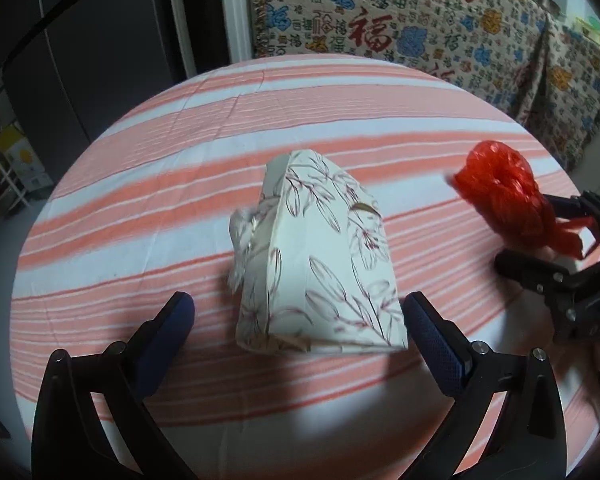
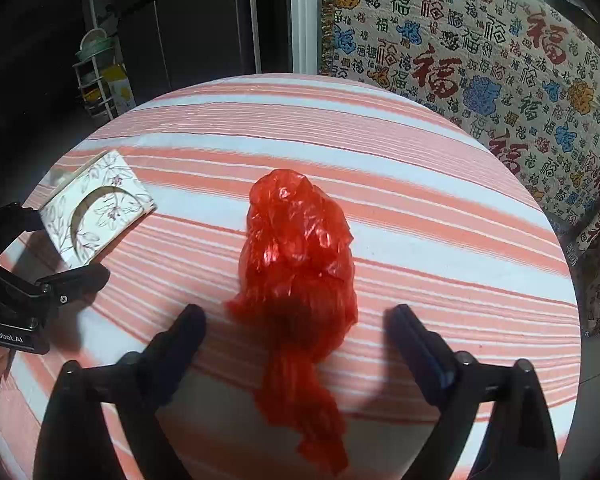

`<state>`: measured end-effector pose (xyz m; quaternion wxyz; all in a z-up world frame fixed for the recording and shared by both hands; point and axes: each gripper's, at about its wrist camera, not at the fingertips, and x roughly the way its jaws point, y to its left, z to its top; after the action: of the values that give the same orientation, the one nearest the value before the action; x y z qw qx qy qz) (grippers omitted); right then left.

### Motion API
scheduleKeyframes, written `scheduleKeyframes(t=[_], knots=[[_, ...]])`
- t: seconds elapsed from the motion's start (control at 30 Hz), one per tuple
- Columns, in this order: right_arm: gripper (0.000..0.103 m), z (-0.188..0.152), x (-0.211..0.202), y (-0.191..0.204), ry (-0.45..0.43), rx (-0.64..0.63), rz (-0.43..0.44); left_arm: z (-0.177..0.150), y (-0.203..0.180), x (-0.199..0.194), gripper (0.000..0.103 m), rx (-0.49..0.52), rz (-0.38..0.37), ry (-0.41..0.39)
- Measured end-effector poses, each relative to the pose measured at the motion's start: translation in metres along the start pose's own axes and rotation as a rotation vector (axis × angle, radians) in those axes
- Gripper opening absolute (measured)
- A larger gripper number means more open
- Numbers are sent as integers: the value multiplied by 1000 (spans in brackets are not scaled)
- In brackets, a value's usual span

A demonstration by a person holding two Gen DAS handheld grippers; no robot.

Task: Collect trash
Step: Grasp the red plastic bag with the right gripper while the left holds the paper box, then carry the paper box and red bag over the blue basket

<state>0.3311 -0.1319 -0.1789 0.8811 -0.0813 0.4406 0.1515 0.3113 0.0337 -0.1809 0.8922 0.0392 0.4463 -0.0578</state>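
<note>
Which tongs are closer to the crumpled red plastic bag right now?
Right. The right tongs straddle the crumpled red plastic bag, open; the left tongs flank the floral white cardboard box.

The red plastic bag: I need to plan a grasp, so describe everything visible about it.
The red plastic bag is thin, glossy, crinkled film bunched into an upright lump with a twisted tail trailing toward the camera. It lies between the open fingers of the right gripper, which do not visibly clamp it, above the striped tablecloth.

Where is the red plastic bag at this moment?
The red plastic bag lies on the striped tablecloth, between the open right gripper fingers, to the right of the floral box.
</note>
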Motion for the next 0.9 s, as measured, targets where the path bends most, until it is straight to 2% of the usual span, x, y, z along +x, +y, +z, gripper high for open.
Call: scheduleKeyframes(t=[0.37, 0.43, 0.5, 0.57, 0.63, 0.67, 0.7, 0.77, 0.8, 0.83, 0.9], knots=[[103, 4, 4, 3, 16, -4, -5, 0, 4, 1, 103, -1, -7, 9], [103, 7, 4, 3, 48, -13, 5, 3, 7, 0, 103, 16, -32, 27], [102, 9, 3, 1, 74, -19, 22, 3, 13, -4, 102, -7, -63, 11], [102, 14, -5, 2, 72, -36, 55, 4, 16, -7, 102, -21, -96, 10], [102, 20, -10, 5, 67, -67, 50, 8, 16, -9, 102, -12, -118, 11], [101, 24, -11, 6, 71, -83, 50, 11, 14, -11, 102, 0, -121, 11], [96, 28, -12, 6, 77, -90, 52, 13, 10, -12, 101, 14, -119, 9], [82, 35, -7, 6, 114, -86, 67, 18, 5, -14, 90, 47, -115, 4], [61, 38, -4, 4, 131, -82, 78, 20, 2, -14, 70, 63, -116, 13], [45, 40, 3, 3, 176, -78, 88, 21, 0, -14, 55, 72, -114, 21], [44, 41, 2, 1, 185, -59, 88, 23, 2, -18, 45, 66, -117, 4]])
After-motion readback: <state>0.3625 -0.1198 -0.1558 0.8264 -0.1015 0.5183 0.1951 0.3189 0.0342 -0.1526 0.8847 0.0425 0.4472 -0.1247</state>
